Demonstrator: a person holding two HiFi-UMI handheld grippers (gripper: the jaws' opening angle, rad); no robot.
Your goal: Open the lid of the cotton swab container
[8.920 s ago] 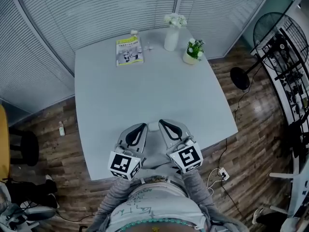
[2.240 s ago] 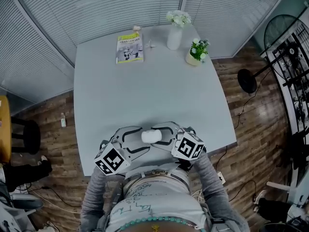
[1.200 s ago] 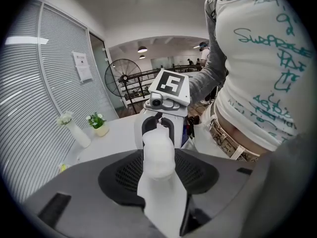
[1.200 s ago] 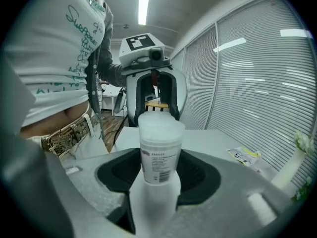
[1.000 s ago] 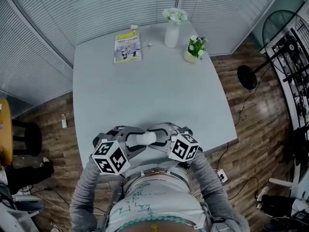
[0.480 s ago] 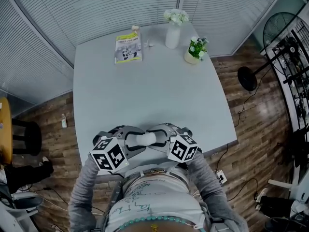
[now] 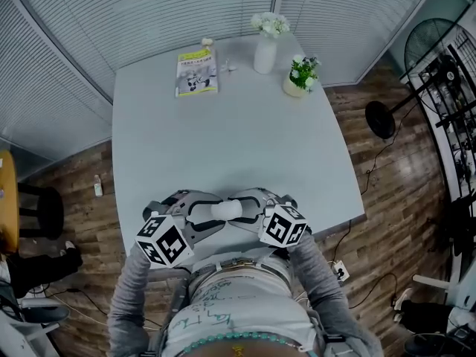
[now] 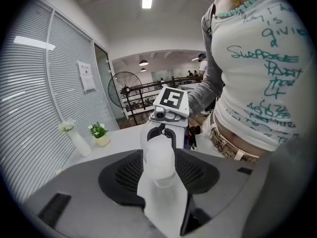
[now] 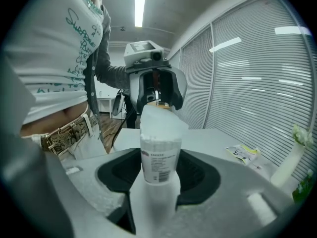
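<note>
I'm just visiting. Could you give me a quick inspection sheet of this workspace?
Surface: pale table.
Job's things: swab container held above the table's near edge, lid pointing left.
Clutter: booklet, vase and potted plant at the far edge.
Grippers: left hand-held gripper shut on the lid; right hand-held gripper shut on the swab container.
Cables: one cable on the floor.
Surroundings: blinds, fan, wooden floor.

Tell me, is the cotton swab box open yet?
Not yet. Done: the right gripper clamps the labelled body of the white plastic cotton swab container. In hand: the left gripper grips its round white lid, its jaws just opened slightly. Left: the lid still looks on, so it must come off.
</note>
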